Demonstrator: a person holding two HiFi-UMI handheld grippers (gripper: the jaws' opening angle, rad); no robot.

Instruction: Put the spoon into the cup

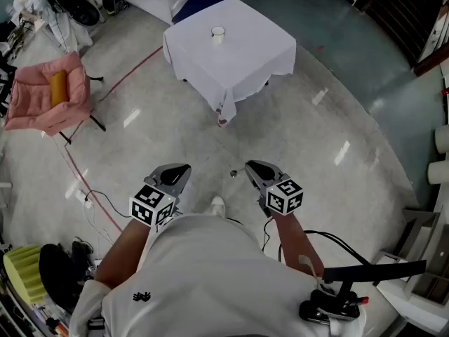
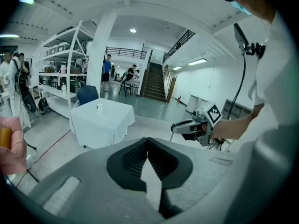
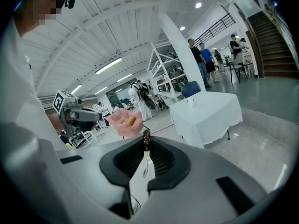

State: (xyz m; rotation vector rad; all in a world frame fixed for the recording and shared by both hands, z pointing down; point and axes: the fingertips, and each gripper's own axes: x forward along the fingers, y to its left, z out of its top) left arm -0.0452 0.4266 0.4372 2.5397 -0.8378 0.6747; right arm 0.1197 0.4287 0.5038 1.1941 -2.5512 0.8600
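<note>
your right gripper (image 3: 146, 143) is clenched on the spoon (image 3: 145, 135), a thin sliver pinched between the pads with one end poking past the tips toward the table (image 1: 249, 58). your left gripper (image 2: 147, 140) is pressed closed on nothing. the cup (image 1: 218, 34) stands on the table, toward its far side, well apart from you. the spoon looks light, stiff and slippery, so keep the pinch on its shaft. the cup may tip easily.

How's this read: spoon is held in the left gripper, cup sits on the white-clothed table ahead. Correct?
Not quite. The spoon is held in the right gripper, as the right gripper view shows; the left gripper is shut on nothing. The cup does sit on the white-clothed table ahead.
</note>
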